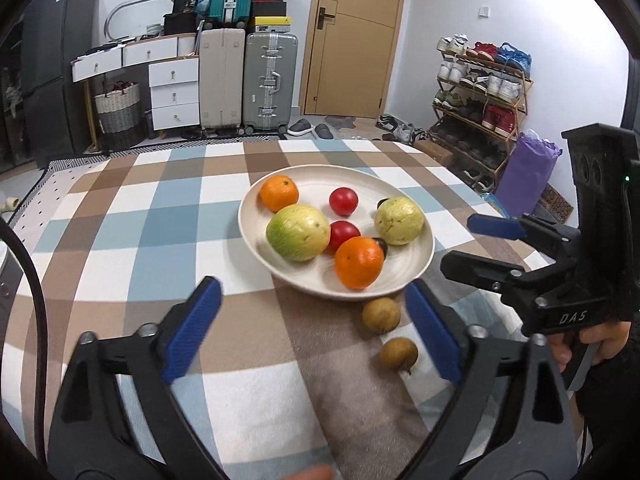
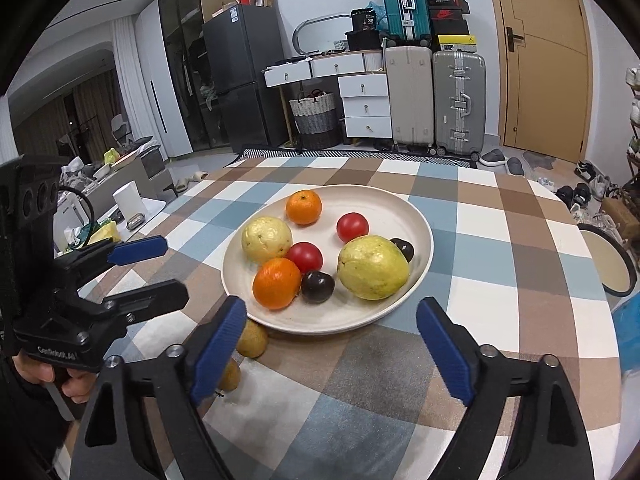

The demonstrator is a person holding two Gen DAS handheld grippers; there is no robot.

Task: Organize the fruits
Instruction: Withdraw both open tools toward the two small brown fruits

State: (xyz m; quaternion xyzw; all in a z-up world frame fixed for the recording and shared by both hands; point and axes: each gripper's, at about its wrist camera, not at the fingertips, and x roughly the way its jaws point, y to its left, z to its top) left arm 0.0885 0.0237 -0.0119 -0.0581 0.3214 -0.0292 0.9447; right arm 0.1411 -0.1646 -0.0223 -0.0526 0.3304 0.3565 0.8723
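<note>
Your left gripper (image 1: 312, 324) and right gripper (image 2: 332, 344) both hang spread wide above the checked cloth (image 2: 500, 240), each empty and touching nothing. On the cream plate (image 2: 400, 200) in the middle you have two oranges (image 2: 277, 283), two tomatoes (image 2: 352, 227), two guavas (image 2: 373, 267) and two dark plums (image 2: 317, 286). Two small brown fruits (image 1: 381, 315) lie on the cloth just near of the plate's rim.

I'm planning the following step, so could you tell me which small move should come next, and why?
Probably lower the open left claw onto the nearer small brown round fruit. Two such fruits still lie on the checked tablecloth outside the cream plate, and this one sits just beside its right finger.
</note>
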